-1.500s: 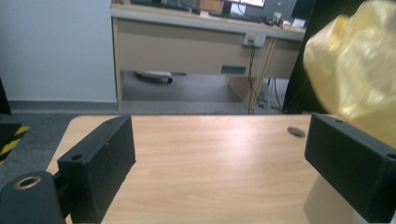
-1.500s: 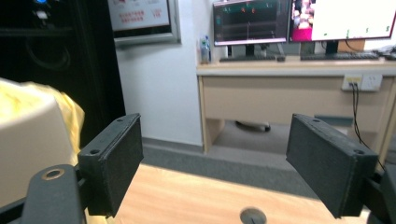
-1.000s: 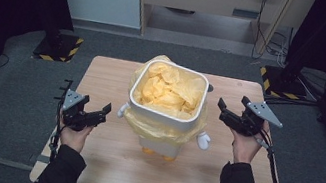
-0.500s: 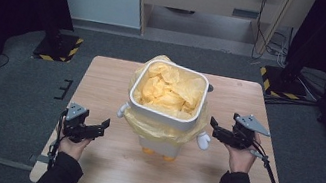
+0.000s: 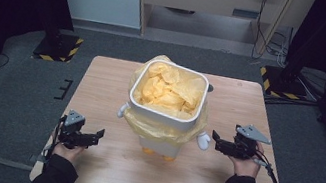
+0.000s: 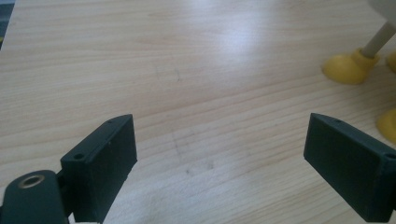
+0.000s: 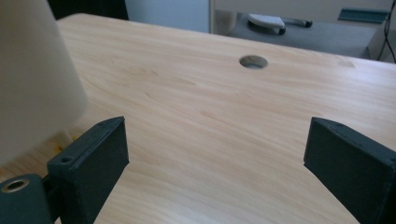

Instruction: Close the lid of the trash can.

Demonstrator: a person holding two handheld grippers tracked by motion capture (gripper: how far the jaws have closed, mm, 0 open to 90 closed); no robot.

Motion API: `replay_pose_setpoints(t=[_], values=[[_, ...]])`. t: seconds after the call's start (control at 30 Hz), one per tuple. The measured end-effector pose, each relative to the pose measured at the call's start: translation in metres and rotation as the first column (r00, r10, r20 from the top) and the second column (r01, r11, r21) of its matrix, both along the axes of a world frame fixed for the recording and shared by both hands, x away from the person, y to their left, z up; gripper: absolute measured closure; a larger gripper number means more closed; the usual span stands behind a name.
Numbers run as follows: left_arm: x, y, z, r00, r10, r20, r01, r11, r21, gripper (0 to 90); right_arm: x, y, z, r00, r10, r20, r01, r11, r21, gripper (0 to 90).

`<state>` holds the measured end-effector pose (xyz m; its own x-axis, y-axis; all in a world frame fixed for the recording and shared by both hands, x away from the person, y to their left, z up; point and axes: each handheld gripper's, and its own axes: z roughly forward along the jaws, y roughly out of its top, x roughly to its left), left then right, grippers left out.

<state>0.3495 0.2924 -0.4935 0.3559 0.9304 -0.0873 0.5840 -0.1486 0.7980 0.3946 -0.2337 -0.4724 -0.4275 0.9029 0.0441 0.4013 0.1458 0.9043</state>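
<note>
Bin blurred, cropped at right gripper view's left edge; its yellow feet half cut off.

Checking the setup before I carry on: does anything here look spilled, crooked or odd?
Nothing is spilled. The bin stands upright on its yellow feet, its yellow bag folded over the rim. Both grippers, left and right, hold nothing.

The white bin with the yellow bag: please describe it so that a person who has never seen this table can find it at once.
On the wooden table, look at the middle, between the left gripper and the right gripper. There stands the white bin, square with rounded corners. A crumpled yellow bag lines it, and it stands on small yellow feet with little white hands at its sides.
</note>
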Motion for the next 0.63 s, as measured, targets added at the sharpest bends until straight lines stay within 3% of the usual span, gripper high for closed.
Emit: replay_pose_setpoints(t=[0.13, 0.2, 0.3, 0.47, 0.63], values=[[0.000, 0.007, -0.007, 0.9995, 0.014, -0.029, -0.013, 0.9996, 0.024, 8.7, -0.004, -0.019, -0.008, 0.9990, -0.024, -0.037, 0.022, 0.9991, -0.035, 5.3], [0.001, 0.011, -0.009, 0.9988, 0.023, -0.044, -0.022, 0.9994, 0.028, 8.6, -0.007, -0.029, -0.012, 0.9972, -0.046, -0.058, 0.044, 0.9985, -0.033, 5.1], [0.001, 0.015, -0.010, 0.9984, 0.043, -0.035, -0.042, 0.9981, 0.045, 8.5, -0.010, -0.042, -0.017, 0.9937, -0.079, -0.079, 0.078, 0.9968, -0.019, 4.9], [0.002, 0.023, -0.013, 0.9964, 0.062, -0.057, -0.057, 0.9947, 0.086, 8.1, -0.009, -0.052, -0.024, 0.9873, -0.102, -0.122, 0.102, 0.9947, -0.013, 4.1], [0.004, 0.032, -0.019, 0.9907, 0.098, -0.094, -0.090, 0.9925, 0.083, 7.9, -0.009, -0.057, -0.030, 0.9801, -0.116, -0.161, 0.115, 0.9932, -0.021, 3.6]])
